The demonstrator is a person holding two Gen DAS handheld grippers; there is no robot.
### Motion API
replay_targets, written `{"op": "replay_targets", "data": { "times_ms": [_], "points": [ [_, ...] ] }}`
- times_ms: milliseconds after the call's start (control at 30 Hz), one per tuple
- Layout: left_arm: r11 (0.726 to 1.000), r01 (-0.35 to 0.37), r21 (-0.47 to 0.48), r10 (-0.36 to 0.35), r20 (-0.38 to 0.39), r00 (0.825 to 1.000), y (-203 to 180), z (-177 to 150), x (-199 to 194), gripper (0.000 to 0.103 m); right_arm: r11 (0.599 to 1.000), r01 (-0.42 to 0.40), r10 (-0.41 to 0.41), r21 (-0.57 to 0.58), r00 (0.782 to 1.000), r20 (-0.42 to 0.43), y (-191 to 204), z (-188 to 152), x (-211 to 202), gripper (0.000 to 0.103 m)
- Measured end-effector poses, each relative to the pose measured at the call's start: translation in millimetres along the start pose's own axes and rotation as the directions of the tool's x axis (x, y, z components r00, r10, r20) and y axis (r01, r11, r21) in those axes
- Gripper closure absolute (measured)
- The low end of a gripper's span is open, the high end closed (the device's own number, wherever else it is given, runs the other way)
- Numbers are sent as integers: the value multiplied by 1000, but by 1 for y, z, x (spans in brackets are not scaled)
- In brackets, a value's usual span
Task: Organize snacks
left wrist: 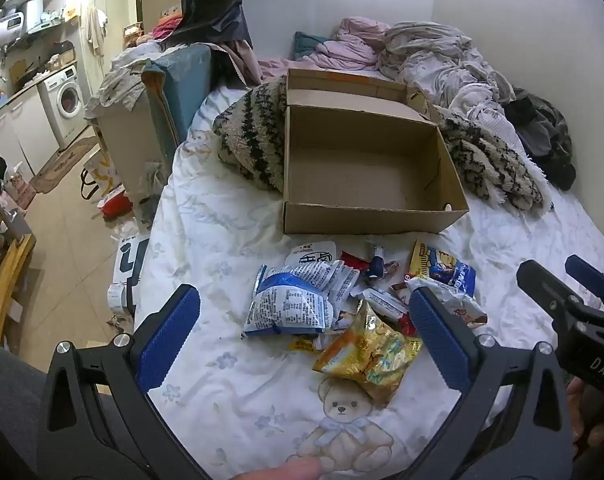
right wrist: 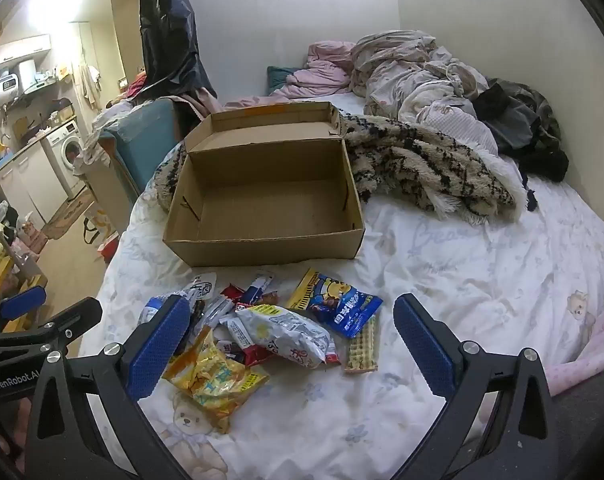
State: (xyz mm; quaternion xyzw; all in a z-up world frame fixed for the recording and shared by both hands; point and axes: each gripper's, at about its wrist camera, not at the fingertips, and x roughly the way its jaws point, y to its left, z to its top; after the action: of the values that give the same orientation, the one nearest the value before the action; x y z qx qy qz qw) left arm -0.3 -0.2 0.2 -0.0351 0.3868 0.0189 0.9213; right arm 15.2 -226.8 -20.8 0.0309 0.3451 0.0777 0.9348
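An empty open cardboard box [left wrist: 366, 160] [right wrist: 270, 196] sits on the bed. In front of it lies a pile of snack packets: a blue-white bag [left wrist: 290, 304], a yellow bag [left wrist: 370, 352] [right wrist: 214, 380], a white bag [right wrist: 286, 332], a blue cartoon bag [left wrist: 446, 270] [right wrist: 338, 304], a wafer pack [right wrist: 362, 350] and small bars. My left gripper [left wrist: 302, 320] is open above the pile, holding nothing. My right gripper [right wrist: 290, 332] is open above the pile, holding nothing; it also shows at the right of the left wrist view [left wrist: 562, 280].
A furry striped blanket [right wrist: 422, 164] lies behind and beside the box. Crumpled bedding and clothes [right wrist: 422, 72] fill the far end of the bed. The bed's left edge drops to a floor with bags and a washing machine [left wrist: 68, 100].
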Motion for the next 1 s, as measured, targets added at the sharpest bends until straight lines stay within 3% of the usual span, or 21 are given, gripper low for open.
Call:
{"op": "replay_targets", "data": {
  "times_ms": [1000],
  "points": [
    [1000, -2, -1, 2, 1, 1000, 0, 10, -7, 0, 1000, -10, 10, 7, 1000, -6, 0, -1, 2, 0]
  ]
}}
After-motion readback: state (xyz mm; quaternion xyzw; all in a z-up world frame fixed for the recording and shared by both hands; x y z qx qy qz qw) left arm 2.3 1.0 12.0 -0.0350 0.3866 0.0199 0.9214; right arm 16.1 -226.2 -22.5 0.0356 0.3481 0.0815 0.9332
